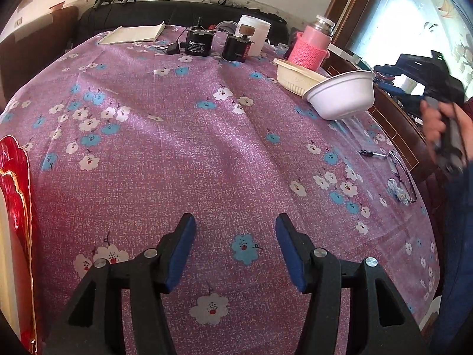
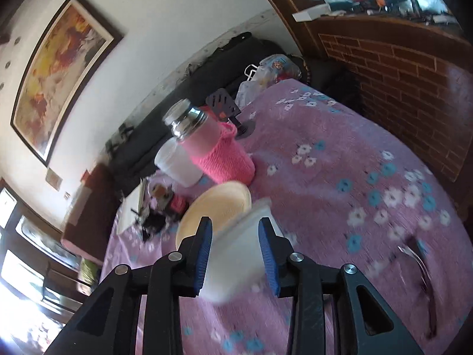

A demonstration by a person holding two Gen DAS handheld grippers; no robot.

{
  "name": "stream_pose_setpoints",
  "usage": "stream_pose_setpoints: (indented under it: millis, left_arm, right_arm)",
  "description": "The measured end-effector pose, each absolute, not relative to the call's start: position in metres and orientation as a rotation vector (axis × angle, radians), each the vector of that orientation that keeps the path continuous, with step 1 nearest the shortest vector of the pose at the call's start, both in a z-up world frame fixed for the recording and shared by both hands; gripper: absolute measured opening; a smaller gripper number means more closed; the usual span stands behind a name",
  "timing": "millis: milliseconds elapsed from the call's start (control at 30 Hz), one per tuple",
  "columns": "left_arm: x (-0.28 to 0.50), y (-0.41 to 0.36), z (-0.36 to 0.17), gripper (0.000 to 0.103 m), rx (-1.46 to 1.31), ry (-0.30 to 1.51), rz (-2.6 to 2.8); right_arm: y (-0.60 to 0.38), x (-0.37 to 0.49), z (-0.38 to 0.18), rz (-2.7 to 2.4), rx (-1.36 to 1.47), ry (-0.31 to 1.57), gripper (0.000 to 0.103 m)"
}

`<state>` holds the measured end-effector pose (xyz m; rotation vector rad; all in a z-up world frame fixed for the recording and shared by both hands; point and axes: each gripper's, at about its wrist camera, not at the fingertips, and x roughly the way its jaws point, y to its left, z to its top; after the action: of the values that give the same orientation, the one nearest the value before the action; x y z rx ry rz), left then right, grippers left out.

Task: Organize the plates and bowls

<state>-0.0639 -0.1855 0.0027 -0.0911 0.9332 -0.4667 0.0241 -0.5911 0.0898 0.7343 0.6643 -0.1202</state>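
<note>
A white foam bowl (image 1: 343,94) hangs tilted above the table's right side, next to a cream dish (image 1: 295,78). In the right wrist view my right gripper (image 2: 236,233) is shut on this white bowl (image 2: 236,254), one blue pad on each side of its wall. The cream dish (image 2: 215,210) lies just beyond it. My left gripper (image 1: 235,235) is open and empty, low over the purple flowered tablecloth (image 1: 177,148) near the front edge. The right gripper's fingers are hidden in the left wrist view; only its handle and the hand (image 1: 443,130) show.
A pink knitted bottle (image 1: 313,44), a white jar (image 1: 255,34) and two black motors (image 1: 198,41) stand at the back. Glasses (image 1: 402,177) and a pen (image 1: 371,153) lie at the right edge. A red object (image 1: 17,207) is at the left. A brick wall (image 2: 399,82) is on the right.
</note>
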Motion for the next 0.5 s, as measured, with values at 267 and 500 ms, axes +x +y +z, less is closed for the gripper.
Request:
stream_pose_setpoints:
  millis: [267,500]
  left_arm:
    - [-0.063,-0.184,0.003,0.058,-0.11,0.934,-0.482]
    - [-0.064,-0.182,0.003,0.059,-0.116,0.932,-0.487]
  right_arm:
    - [-0.585,0.029,0.053,-0.119,0.745,0.81,0.036]
    - [-0.53,-0.068,0.049,-0.007,0.674,0.798,0.039]
